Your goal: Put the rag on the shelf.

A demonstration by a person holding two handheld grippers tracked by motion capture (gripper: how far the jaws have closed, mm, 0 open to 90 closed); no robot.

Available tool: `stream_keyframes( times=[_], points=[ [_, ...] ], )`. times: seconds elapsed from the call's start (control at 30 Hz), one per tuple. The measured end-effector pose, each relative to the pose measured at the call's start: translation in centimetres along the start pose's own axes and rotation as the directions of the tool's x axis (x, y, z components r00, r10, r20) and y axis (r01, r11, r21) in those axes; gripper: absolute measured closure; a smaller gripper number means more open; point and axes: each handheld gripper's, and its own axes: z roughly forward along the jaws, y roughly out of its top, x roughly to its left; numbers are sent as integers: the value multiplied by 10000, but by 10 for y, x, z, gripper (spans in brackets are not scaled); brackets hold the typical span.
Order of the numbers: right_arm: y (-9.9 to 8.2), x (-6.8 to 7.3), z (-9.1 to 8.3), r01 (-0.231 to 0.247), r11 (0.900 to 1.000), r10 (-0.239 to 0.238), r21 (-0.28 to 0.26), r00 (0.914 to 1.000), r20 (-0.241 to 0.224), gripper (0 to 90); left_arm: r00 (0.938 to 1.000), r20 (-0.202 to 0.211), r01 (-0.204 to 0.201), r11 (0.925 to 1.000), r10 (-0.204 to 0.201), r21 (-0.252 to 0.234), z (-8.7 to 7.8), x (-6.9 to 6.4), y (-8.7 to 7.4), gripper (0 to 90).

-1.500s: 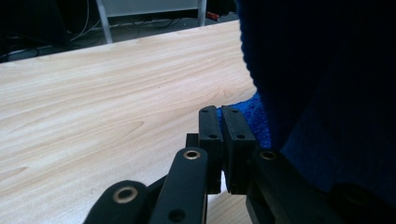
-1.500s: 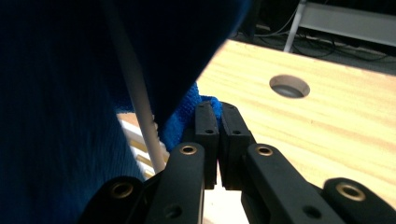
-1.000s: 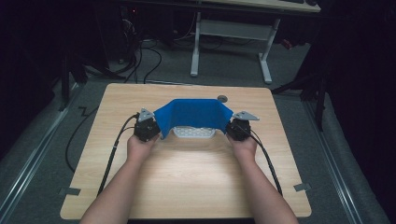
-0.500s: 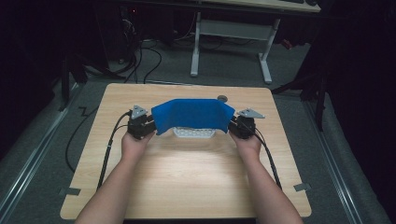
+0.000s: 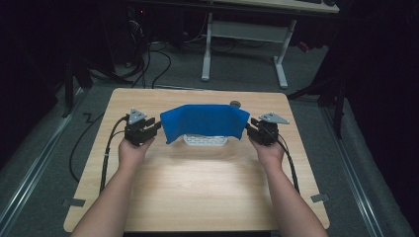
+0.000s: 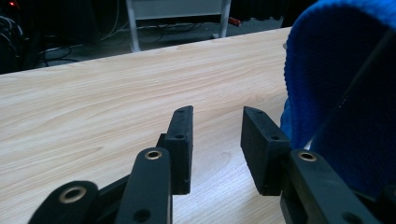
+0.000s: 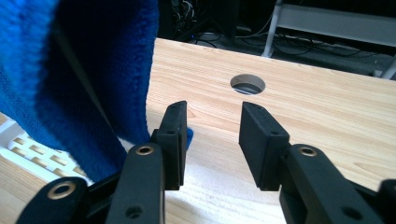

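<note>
A blue knitted cloth (image 5: 205, 121) hangs draped over a white slatted basket (image 5: 205, 141) at the middle of the table. My left gripper (image 5: 154, 127) sits just off the cloth's left end, and in the left gripper view it (image 6: 215, 133) is open with bare wood between the jaws and the cloth (image 6: 336, 93) to their right. My right gripper (image 5: 251, 131) sits by the cloth's right end. In the right gripper view it (image 7: 210, 137) is open and holds nothing, with the cloth (image 7: 93, 70) hanging beside its left jaw above the basket (image 7: 28, 147).
The light wooden table (image 5: 197, 192) has a round cable hole (image 7: 247, 84) near its far edge, behind the cloth. A white-legged desk (image 5: 242, 44) and loose cables stand on the dark floor beyond. Black cables trail from both grippers along the table's sides.
Both hands have moved outward, away from each other. The jaws now stand off the cloth's ends, and the cloth stays draped over the basket.
</note>
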Motion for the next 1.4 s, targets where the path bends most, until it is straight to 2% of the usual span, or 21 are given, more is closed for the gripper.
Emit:
stream_keyframes(
  times=[0.03,0.17,0.3,0.37,0.43,0.47,0.6,0.67,0.7,0.77,0.8,0.83,0.9,0.93,1.03,1.1,1.17,1.2,1.23,1.33,1.4],
  points=[
    [0,-1,-2,5,10000,-5,43,10000,4,616,9999,-89,-84,10000,85,50,-3,1,-2,643],
    [2,-5,-13,26,10000,-26,32,9998,174,604,9998,-170,99,9999,-98,49,-13,6,-9,642],
    [3,-6,-20,112,9999,-113,3,9997,226,594,9996,-250,101,9999,-99,90,-22,8,-13,639],
    [3,-5,-26,164,9999,-163,-16,9994,293,588,9994,-218,252,9997,-253,-70,-32,7,-17,635],
    [1,-6,-37,61,9993,-51,-369,9996,283,588,9994,-292,203,9998,-205,-73,-40,5,-21,630],
    [1,-7,-39,18,9995,-10,-318,9997,245,580,9995,-256,189,9998,-191,-52,-45,4,-24,630],
    [-3,-6,-52,430,9991,-428,-43,9983,403,559,9997,-226,136,9999,-136,6,-61,1,-31,618],
    [-6,-4,-59,666,9975,-653,-251,9966,505,553,9998,-199,80,9998,-77,190,-67,-2,-35,614],
    [-7,-2,-63,631,9977,-618,-229,9967,529,538,9999,-162,49,9997,-45,240,-70,-3,-37,610],
    [-8,2,-70,725,9974,-723,-31,9967,371,516,10000,-84,47,9996,-45,284,-77,-7,-41,606],
    [-10,3,-73,852,9963,-848,-129,9959,318,511,10000,2,80,9993,-80,375,-80,-9,-44,603],
    [-13,7,-79,980,9948,-971,-284,9947,337,505,10000,39,40,9991,-42,423,-83,-12,-47,598],
    [-17,13,-86,1093,9939,-1090,-121,9938,195,484,9999,139,-94,9984,87,556,-89,-18,-53,590],
    [-20,17,-90,1208,9924,-1206,-215,9927,94,483,9998,157,-139,9979,129,638,-91,-21,-57,584],
    [-30,29,-103,1427,9894,-1430,-273,9897,-101,472,9993,365,-58,9976,33,697,-98,-33,-70,564],
    [-38,37,-109,1504,9882,-1510,-300,9883,-210,467,9990,440,-56,9958,16,910,-99,-41,-78,547],
    [-50,47,-115,1450,9892,-1457,-224,9888,-336,461,9968,732,258,9943,-335,1031,-100,-51,-86,526],
    [-54,51,-117,1386,9902,-1393,-179,9894,-415,457,9935,929,564,9927,-664,1063,-101,-59,-90,512],
    [-61,55,-120,1322,9911,-1328,-137,9899,-494,448,9920,1023,629,9926,-736,1036,-101,-66,-94,508],
    [-76,67,-124,1145,9934,-1141,24,9914,-642,420,9916,1241,218,9922,-372,1231,-101,-89,-103,492],
    [-85,74,-126,1241,9921,-1225,199,9901,-683,400,9861,1652,-78,9891,-168,1471,-99,-106,-109,484]
  ],
)
